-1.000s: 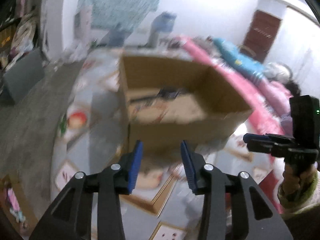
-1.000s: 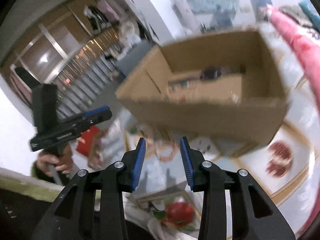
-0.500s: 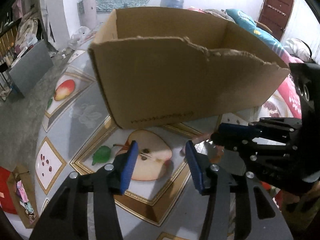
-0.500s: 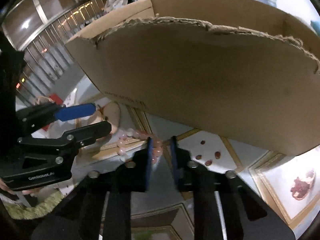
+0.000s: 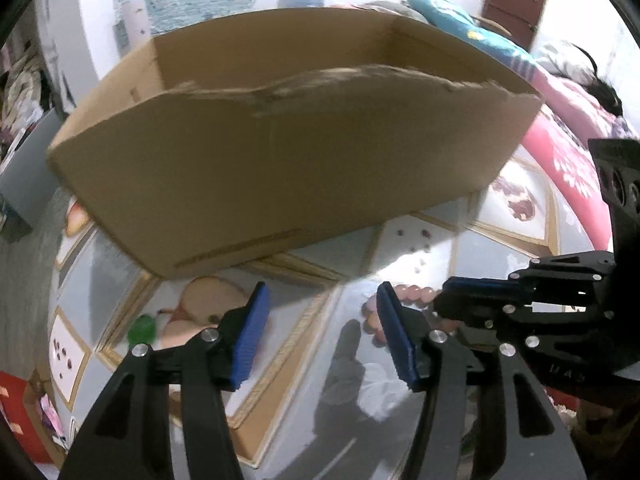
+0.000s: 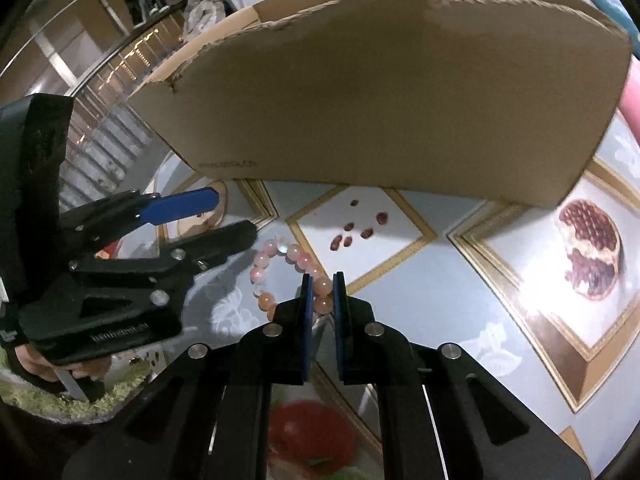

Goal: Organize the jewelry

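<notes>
A pink bead bracelet (image 6: 276,264) lies on the fruit-print tablecloth in front of a cardboard box (image 6: 380,92). My right gripper (image 6: 320,292) is shut on the bracelet's near side. My left gripper (image 5: 320,332) is open and empty, low over the cloth just left of the bracelet (image 5: 408,294). In the left wrist view the right gripper (image 5: 452,296) covers part of the beads. In the right wrist view the left gripper (image 6: 228,220) hovers just left of the bracelet. The box (image 5: 288,160) stands close behind both grippers; its inside is hidden.
The tablecloth (image 6: 500,320) has framed fruit pictures. A pink bedspread (image 5: 560,152) lies to the right of the table. A railing (image 6: 100,120) and clutter stand at the far left.
Both grippers dropped from above the box to the cloth in front of it. My right gripper closed on the bracelet. My left gripper shifted right, closer to the beads.
</notes>
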Motion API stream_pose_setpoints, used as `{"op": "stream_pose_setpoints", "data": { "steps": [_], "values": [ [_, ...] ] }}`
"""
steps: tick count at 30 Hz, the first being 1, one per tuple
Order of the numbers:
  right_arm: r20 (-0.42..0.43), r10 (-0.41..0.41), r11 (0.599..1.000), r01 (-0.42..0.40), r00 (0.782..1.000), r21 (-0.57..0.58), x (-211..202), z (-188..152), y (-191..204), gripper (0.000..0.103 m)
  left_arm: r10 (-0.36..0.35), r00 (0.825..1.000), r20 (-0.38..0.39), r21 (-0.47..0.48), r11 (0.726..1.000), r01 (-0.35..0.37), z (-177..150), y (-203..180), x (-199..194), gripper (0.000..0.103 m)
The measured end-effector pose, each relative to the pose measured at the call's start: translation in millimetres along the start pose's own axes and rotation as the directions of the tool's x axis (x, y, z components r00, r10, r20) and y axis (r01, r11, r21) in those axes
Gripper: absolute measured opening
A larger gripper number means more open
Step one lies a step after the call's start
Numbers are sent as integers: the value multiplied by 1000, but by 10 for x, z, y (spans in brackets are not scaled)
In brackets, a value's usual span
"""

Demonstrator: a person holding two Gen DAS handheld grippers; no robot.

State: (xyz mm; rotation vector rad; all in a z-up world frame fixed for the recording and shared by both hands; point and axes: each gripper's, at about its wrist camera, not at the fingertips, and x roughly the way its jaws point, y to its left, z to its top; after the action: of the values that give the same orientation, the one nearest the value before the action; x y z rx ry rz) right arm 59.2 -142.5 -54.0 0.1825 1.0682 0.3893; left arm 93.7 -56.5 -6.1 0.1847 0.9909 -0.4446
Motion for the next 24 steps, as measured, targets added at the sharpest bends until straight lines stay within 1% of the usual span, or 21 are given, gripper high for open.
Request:
{"op": "stream_pose_setpoints", "data": {
  "steps": [4,9,24],
  "values": [
    [-2,13,999,-13,1000,30,-15,-15,-58,8,17,999,-36,56,998,-15,6,-165,110,54],
    [-6,19,999,-19,1000,45,-53,-44,-96,8,42,997,-63,72,997,-37,-4,-232,178,54],
    [-11,16,998,-15,1000,60,-125,-70,-149,8,62,996,-65,77,995,-56,-5,-278,180,54]
  ]
}}
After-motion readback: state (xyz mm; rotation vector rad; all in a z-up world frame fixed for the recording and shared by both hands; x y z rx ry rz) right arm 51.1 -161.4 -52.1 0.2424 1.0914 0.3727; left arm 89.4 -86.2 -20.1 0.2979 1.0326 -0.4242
